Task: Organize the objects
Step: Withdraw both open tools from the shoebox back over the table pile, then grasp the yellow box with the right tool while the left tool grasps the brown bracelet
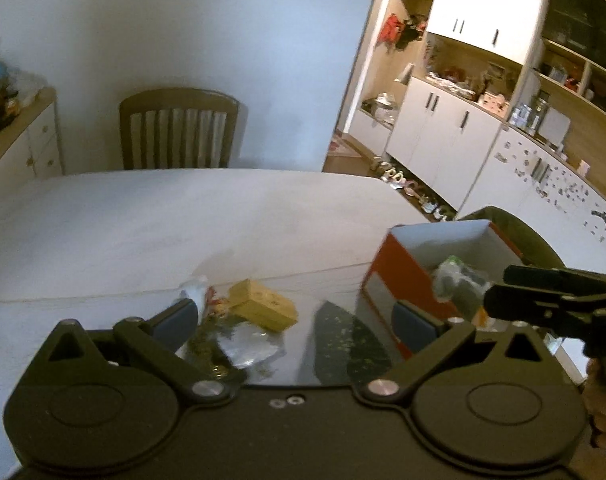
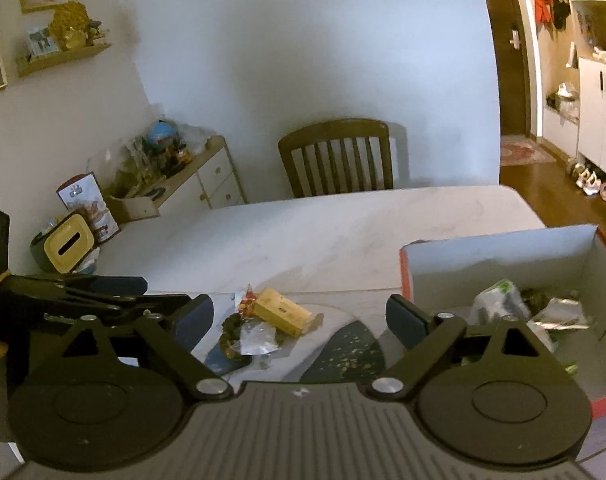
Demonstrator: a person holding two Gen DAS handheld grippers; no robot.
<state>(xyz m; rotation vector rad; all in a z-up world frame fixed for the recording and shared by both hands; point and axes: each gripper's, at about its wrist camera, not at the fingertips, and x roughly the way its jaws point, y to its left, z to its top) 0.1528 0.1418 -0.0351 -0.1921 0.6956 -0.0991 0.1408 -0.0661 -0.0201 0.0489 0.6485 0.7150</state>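
Both of our grippers hang empty above the near edge of the table, the left gripper with its jaws spread wide and the right gripper just as wide, nothing between either pair of pads. Just ahead of them, near that edge, lies a small heap: a yellow box resting against crumpled wrappers and a dark packet, beside a dark speckled mat. To the right stands the red open box, already holding a few packets. We judge the next step is to lift the yellow box, so we should come down squarely over its long sides, close on the box alone without catching the foil, and carry it clear of the red rim. Beyond, the pale marbled table runs bare to a wooden chair at its far edge, a cluttered sideboard by the left wall, white cabinets to the right.
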